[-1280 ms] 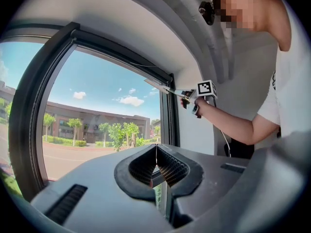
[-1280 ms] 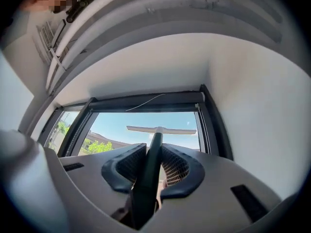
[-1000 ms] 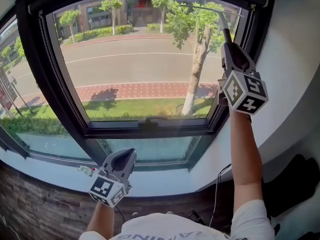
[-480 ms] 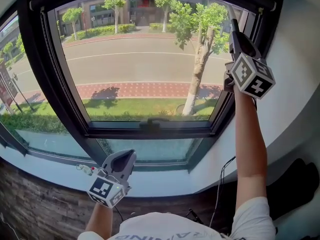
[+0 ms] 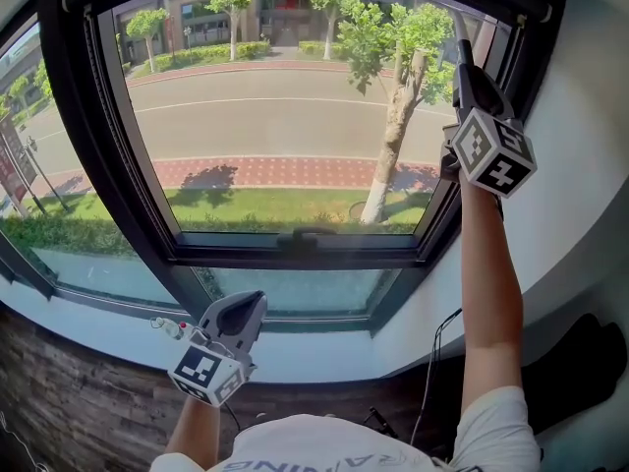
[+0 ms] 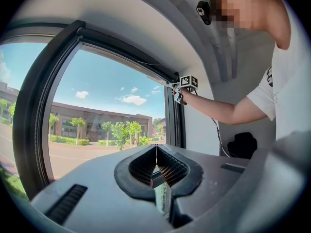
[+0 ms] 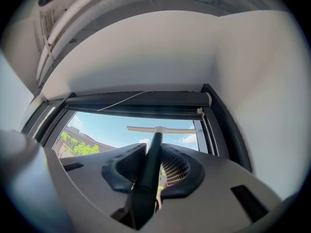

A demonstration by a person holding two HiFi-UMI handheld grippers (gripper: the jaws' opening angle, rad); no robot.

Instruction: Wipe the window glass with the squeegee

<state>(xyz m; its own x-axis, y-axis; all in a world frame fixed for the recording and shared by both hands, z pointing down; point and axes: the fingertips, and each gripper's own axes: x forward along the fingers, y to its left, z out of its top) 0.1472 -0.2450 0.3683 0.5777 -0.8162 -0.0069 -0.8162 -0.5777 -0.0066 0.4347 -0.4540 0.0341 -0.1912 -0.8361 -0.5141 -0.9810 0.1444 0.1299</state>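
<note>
Squeegee (image 7: 156,135): likely light, stiff handle, pliant blade; best held mid-handle. Right gripper (image 7: 151,161): clamped on handle. Left gripper (image 6: 156,165): jaws together, empty.

A white sill (image 5: 324,354) curves across the lower frame, bare on top, while the dark wood-plank floor (image 5: 69,411) below it carries a black bulky shape (image 5: 580,357) at lower right.

Glossy clear window glass (image 5: 275,136), matt black frame (image 5: 295,251), matt dark squeegee handle (image 7: 148,174)
</note>
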